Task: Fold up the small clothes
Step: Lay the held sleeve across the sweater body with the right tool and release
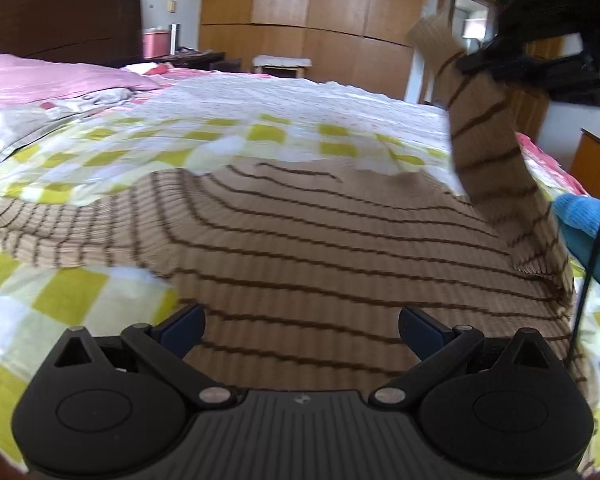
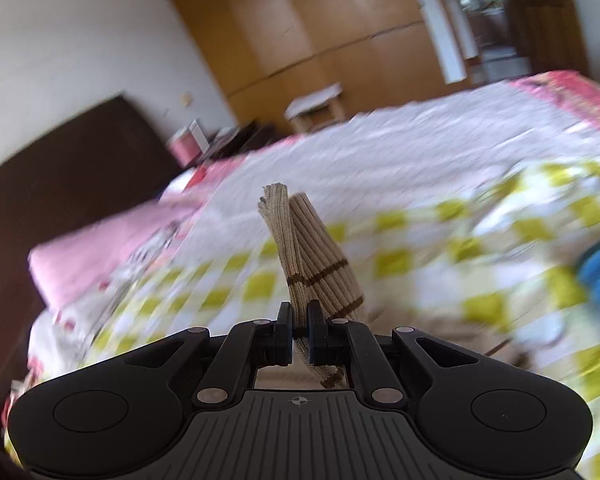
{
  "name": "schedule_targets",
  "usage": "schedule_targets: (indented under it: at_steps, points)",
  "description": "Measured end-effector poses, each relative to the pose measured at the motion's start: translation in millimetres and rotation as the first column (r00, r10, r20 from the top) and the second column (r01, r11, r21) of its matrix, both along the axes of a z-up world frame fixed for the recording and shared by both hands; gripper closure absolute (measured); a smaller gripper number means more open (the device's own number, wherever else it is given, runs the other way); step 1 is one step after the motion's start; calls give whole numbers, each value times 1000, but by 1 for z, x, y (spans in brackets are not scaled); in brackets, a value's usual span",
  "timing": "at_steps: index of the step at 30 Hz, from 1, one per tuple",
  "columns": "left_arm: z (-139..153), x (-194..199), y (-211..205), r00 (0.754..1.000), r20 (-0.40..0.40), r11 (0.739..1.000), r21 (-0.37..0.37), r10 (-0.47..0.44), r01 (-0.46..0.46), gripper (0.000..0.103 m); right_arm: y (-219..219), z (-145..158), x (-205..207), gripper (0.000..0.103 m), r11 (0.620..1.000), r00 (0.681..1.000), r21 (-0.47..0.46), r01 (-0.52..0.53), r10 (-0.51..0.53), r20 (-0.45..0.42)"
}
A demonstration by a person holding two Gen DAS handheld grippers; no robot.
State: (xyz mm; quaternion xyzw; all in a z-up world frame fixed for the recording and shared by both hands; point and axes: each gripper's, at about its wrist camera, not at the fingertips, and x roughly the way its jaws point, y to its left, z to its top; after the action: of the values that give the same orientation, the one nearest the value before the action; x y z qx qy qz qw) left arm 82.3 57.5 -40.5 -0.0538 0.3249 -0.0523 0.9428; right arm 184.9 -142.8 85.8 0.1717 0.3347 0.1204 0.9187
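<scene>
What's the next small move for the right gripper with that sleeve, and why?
Probably carry the sleeve across and lay it over the sweater's body. The right gripper is shut on the sleeve's cuff and holds it lifted off the bed, while the body lies flat. The left gripper hovers open over the hem, holding nothing.

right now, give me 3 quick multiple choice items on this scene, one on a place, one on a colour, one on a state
1. Where does the blue garment lie?
A. at the sweater's right edge
B. on the pink pillow
C. on the headboard

2. What colour are the striped sweater's stripes?
A. red
B. brown
C. white

3. How is the right gripper?
A. open, nothing in it
B. shut on nothing
C. shut on the sleeve

Key: 1 A, it shows beside the sweater's right side on the checked bedspread; 2 B, dark brown lines cross the tan knit; 3 C, the pads pinch the sleeve.
</scene>
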Motion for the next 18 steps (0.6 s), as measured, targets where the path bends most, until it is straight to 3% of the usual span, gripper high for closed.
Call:
schedule_targets:
  at_steps: [6,11,15,18]
  points:
    - [-17,1,35,998,-13,998,-12,54,-55,0,82,-78,-2,90,976,965,-43,-213,203,-168]
    - [-20,1,49,999,8,999,-16,48,-47,0,85,-87,-29,89,955,941,2,-295,291,-174]
    - [-21,3,55,999,12,998,-51,39,-39,0,59,-71,-52,88,959,957,-75,-274,264,-116]
    - [-23,4,56,999,14,997,-59,40,-39,0,30,-72,-56,86,966,981,-194,-173,152,-117]
